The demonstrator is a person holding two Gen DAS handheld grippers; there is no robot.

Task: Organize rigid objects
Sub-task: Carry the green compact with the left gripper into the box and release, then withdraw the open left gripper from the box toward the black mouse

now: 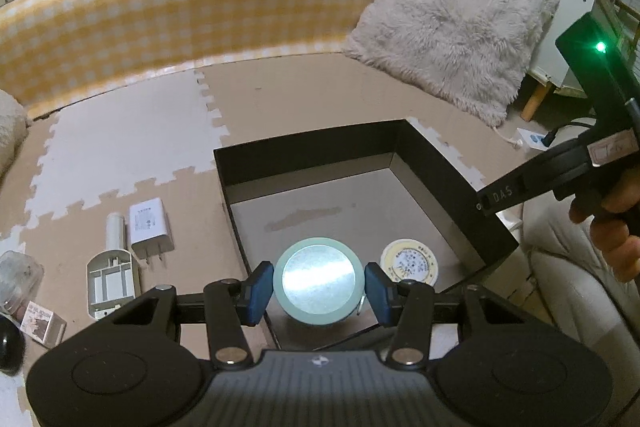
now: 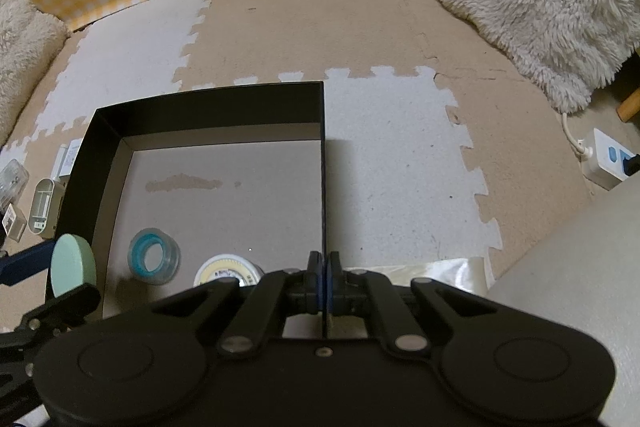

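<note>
Gripping a mint-green round tin point(image 1: 319, 281) between its blue pads, the left gripper point(image 1: 319, 287) holds it above the black box point(image 1: 436, 163). The right gripper point(image 2: 323, 281) pinches the box's right wall. Inside lie a yellow tin point(image 1: 408, 261) and a blue tape roll point(image 2: 153, 261).

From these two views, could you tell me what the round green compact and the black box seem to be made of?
Green compact: matte mint rim, probably plastic, around a disc that glares like a mirror or polished metal. Black box: likely cardboard; thin, straight walls, a matte grey floor with a scuffed brownish patch.
</note>
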